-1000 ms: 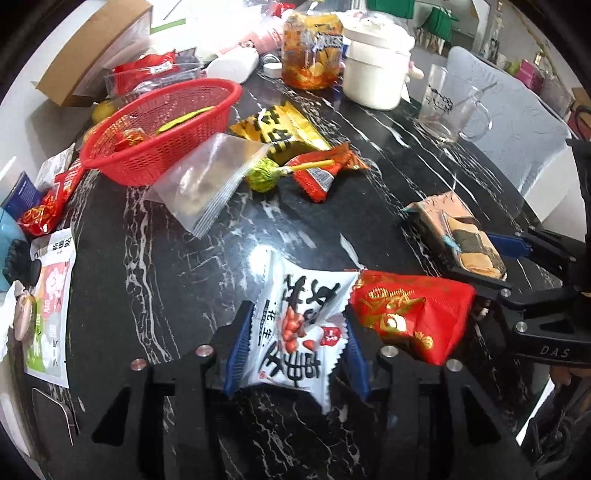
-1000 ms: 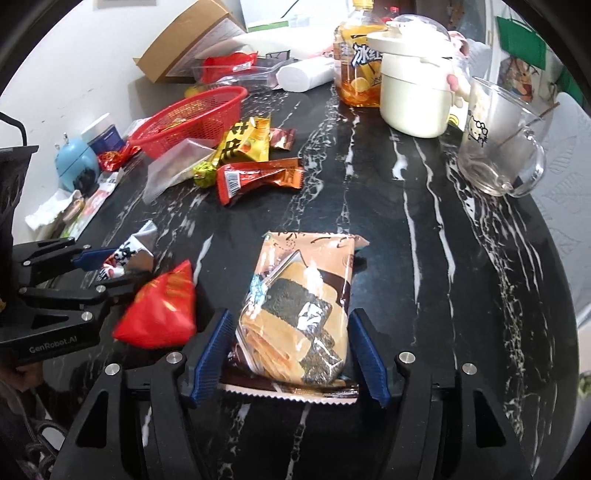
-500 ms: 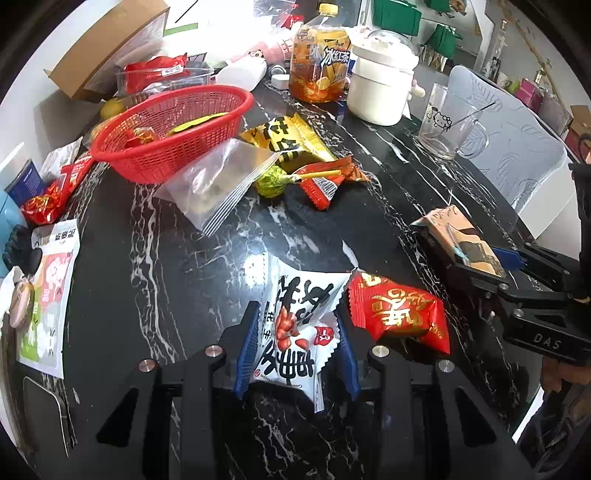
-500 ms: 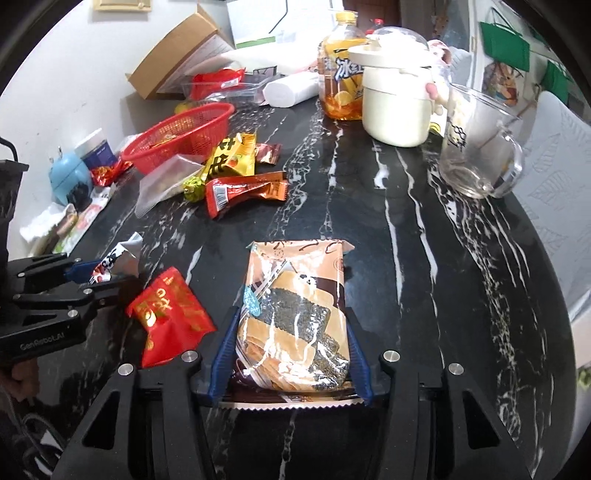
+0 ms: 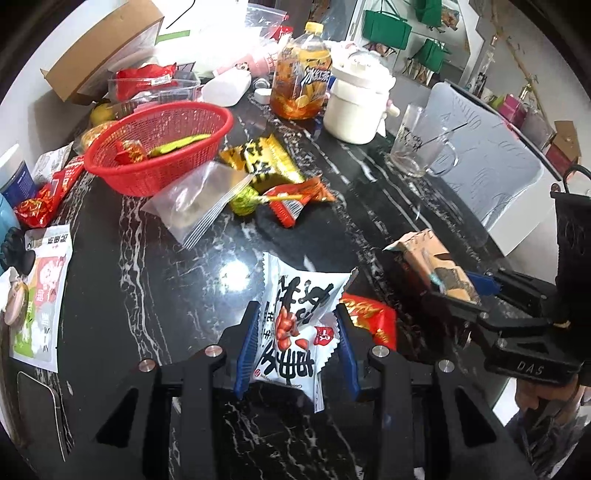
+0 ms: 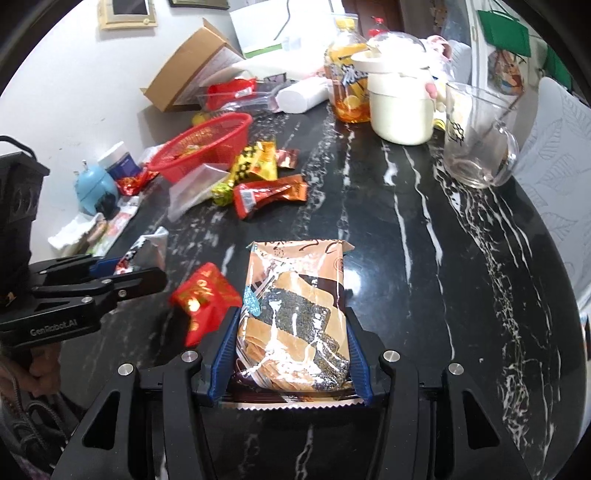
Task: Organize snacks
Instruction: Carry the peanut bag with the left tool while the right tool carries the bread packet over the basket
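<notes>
Two hand-held grippers grip snacks: left (image 5: 295, 345) pinches the peanut packet (image 5: 295, 325), right (image 6: 290, 354) the seaweed cracker pack (image 6: 295, 314).

I work in a home, at a dining table (image 6: 406, 229) of black marble; a chair (image 5: 491, 155) stands at its edge; a glass mug (image 6: 476, 144), a white pot (image 6: 400, 107), a drink bottle (image 5: 301, 83), a red basket (image 5: 159, 155) and framed pictures (image 6: 127, 13) on the wall say household.

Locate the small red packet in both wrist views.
Left wrist: red packet low, right of centre, behind the white peanut pack.
Right wrist: red packet left of centre, beside the seaweed pack.
Shared landmark: red basket.
</notes>
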Demonstrator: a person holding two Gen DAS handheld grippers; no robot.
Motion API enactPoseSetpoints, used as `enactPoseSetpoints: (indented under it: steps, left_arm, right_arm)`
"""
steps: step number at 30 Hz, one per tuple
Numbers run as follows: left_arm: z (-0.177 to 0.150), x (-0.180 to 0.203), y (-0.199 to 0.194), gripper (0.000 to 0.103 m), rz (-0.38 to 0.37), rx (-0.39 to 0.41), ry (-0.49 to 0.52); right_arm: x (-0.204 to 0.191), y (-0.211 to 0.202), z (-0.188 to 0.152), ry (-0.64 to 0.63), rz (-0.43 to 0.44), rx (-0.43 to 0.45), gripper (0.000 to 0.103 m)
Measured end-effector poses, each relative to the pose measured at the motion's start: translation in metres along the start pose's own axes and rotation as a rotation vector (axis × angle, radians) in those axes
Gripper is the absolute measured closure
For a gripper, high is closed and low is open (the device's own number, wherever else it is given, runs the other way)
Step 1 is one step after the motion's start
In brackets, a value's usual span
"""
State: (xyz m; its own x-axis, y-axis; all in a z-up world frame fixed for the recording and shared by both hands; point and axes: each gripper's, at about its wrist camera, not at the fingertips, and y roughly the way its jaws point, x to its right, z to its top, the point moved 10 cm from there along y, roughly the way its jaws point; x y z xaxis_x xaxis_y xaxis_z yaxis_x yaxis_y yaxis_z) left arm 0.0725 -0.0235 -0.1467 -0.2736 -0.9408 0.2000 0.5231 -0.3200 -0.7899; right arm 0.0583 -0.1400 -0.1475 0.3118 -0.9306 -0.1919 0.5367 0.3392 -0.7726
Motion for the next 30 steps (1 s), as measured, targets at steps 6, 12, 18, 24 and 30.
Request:
enactPoseSetpoints:
  steps: [6, 12, 18, 24, 30]
  left_arm:
    - [0.011, 0.004, -0.010, 0.065, -0.035, 0.029, -0.018]
    - [0.027, 0.004, -0.024, 0.065, -0.051, 0.077, -0.028]
    - [0.053, -0.001, -0.040, 0.065, -0.044, 0.142, -0.029]
    - [0.091, -0.015, -0.065, 0.065, -0.027, 0.236, -0.033]
    - [0.134, -0.031, -0.086, 0.065, -0.005, 0.311, -0.030]
  right_arm:
    - [-0.015, -0.008, 0.012, -0.028, 0.023, 0.021, 0.051]
    - [-0.031, -0.014, 0.031, -0.068, 0.069, 0.048, 0.051]
    - [-0.053, -0.019, 0.057, -0.125, 0.115, 0.087, 0.051]
    - [-0.075, -0.030, 0.093, -0.182, 0.158, 0.139, 0.051]
    - [-0.090, -0.040, 0.141, -0.243, 0.153, 0.200, 0.051]
